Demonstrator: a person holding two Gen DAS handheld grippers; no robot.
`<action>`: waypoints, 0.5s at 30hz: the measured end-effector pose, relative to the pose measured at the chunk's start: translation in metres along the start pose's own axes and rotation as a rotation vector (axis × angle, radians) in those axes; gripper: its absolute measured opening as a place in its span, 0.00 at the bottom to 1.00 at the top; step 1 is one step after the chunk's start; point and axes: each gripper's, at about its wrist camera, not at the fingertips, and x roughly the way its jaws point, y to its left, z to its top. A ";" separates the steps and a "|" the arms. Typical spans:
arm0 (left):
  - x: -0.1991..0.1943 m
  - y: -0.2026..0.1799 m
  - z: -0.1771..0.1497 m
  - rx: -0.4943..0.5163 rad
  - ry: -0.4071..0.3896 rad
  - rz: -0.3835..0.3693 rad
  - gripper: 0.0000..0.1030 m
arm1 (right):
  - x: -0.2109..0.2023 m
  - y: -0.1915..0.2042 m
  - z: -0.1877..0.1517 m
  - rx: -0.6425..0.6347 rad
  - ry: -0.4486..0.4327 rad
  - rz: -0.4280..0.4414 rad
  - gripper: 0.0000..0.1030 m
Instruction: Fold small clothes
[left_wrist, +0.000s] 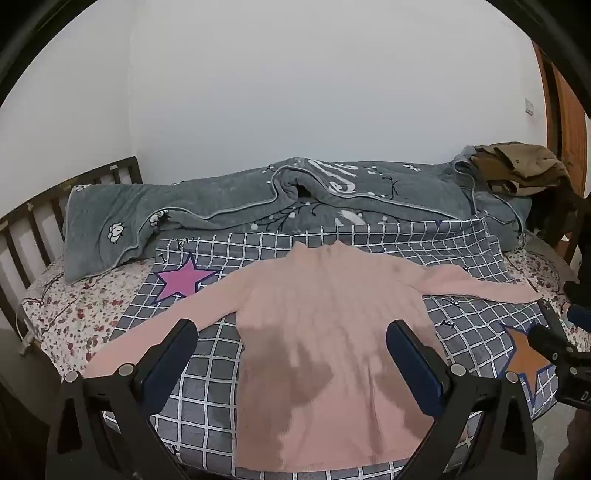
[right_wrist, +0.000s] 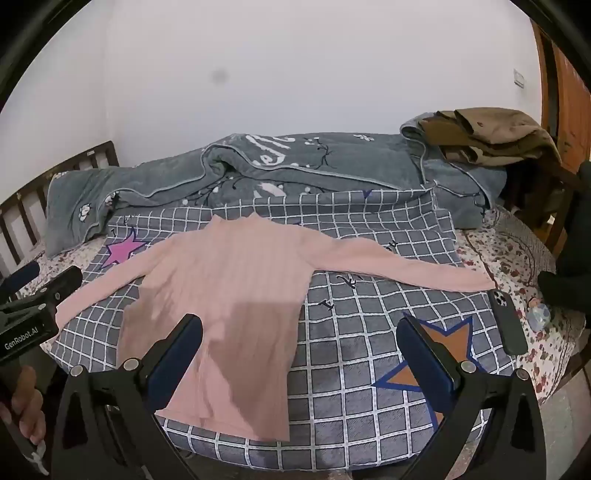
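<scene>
Left wrist view looks along the left gripper (left_wrist: 291, 339), whose jaws stand spread wide and hold nothing, hovering over the near hem of the top (left_wrist: 325, 332); the near-left finger overlaps the left sleeve in the picture, though whether it touches cannot be told. Right wrist view shows the right gripper (right_wrist: 299, 339) likewise spread and bare, its left finger over the top's (right_wrist: 221, 295) lower right side and its right finger over an orange star on the cloth (right_wrist: 369, 354). The pink long-sleeved top lies flat on the grey checked cloth, hem near, collar far, both sleeves stretched out to left and right. A phone (right_wrist: 508, 321) lies on the floral sheet (right_wrist: 524, 266) just beyond the right cuff. Left of the top's shoulder the cloth bears a pink star. Farther back a grey quilt (right_wrist: 295, 166) lies bunched along the wall, with a brown garment (right_wrist: 495, 133) heaped on its right end
</scene>
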 end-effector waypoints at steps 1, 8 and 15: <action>0.001 0.001 0.000 -0.005 0.003 0.000 1.00 | 0.000 -0.001 0.000 0.028 0.000 0.017 1.00; -0.002 -0.002 -0.001 0.020 0.004 -0.022 1.00 | 0.000 -0.002 -0.003 0.021 0.009 0.008 1.00; 0.000 -0.002 0.001 -0.004 0.009 -0.042 1.00 | -0.003 -0.005 -0.001 0.026 0.003 -0.001 1.00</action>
